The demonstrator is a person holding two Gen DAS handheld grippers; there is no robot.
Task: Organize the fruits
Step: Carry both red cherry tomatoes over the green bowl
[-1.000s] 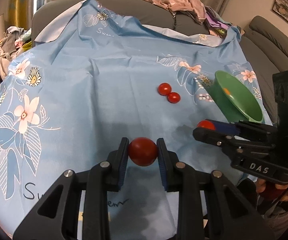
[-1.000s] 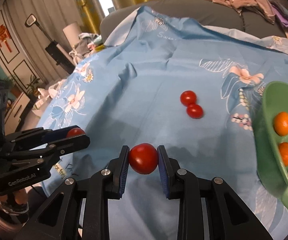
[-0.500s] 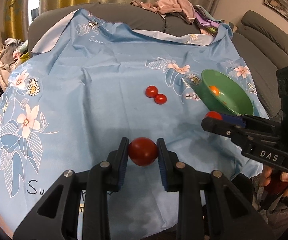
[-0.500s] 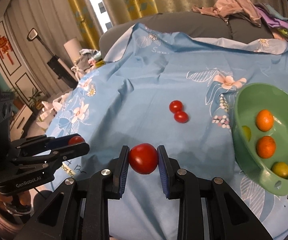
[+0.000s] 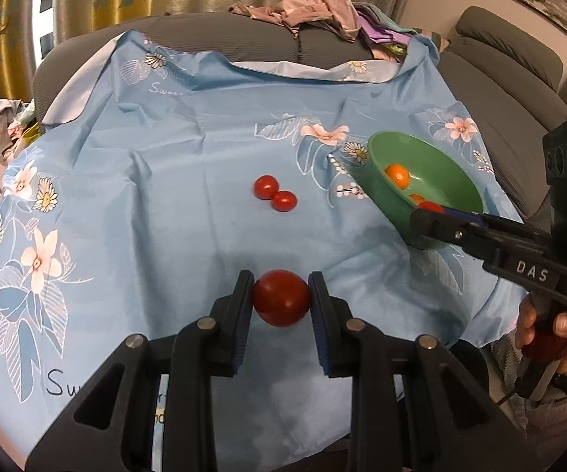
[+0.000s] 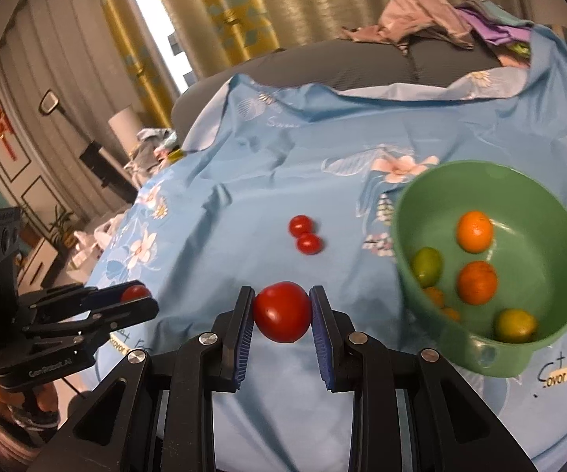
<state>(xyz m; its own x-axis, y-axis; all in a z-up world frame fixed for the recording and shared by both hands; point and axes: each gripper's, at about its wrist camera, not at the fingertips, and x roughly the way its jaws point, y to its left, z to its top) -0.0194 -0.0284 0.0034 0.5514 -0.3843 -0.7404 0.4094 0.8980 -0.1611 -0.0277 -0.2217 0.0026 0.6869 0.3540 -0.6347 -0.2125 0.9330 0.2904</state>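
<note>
The left gripper (image 5: 281, 303) has its fingers closed on a red tomato (image 5: 281, 297); the right gripper (image 6: 282, 312) grips a second tomato (image 6: 282, 312) likewise. Ahead of both pairs of fingers two small tomatoes (image 5: 274, 193) lie touching on the blue floral cloth (image 5: 165, 196). To the right of the right fingers stands the green bowl (image 6: 413, 196) (oranges and greenish fruit inside).

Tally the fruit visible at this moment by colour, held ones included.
Red tomatoes: 4 – left gripper's, right gripper's, two on the cloth.
Orange fruits in the green bowl: at least 2.
Yellow-green fruits: 2.
Total: at least 8.
</note>
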